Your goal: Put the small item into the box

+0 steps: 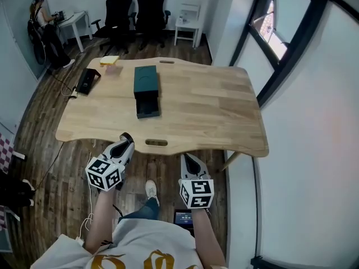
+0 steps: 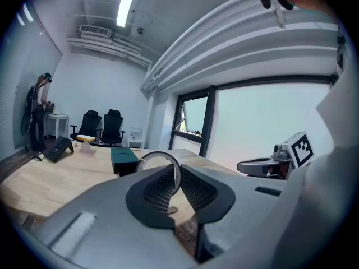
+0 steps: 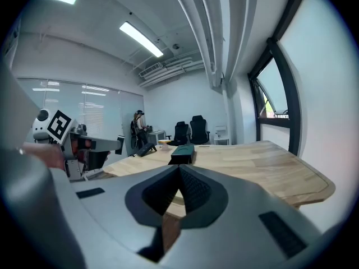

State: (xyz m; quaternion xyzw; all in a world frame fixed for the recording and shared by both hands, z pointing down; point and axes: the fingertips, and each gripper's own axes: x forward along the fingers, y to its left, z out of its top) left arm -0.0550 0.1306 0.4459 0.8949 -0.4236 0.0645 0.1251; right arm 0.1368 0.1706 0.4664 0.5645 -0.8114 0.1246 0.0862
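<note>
On the pale wooden table [image 1: 213, 105], a black device [image 1: 87, 80] lies at 10 o'clock. A yellow block [image 1: 110, 61] sits beyond it at 11, and the dark green box [image 1: 146, 82] stands left of centre, its drawer [image 1: 148, 106] pulled out toward 6. Both grippers hang off the near edge pointing to 12: the left gripper [image 1: 127, 137] pinches a thin grey ring [image 2: 160, 160], well apart from the box, and the right gripper [image 1: 187, 158] has its jaws pressed together on nothing. Beyond the table at 12 are a dark plank floor [image 1: 50, 167], two black office chairs [image 1: 134, 10] and a person [image 1: 44, 24], with a window [image 1: 280, 38] at 3.
</note>
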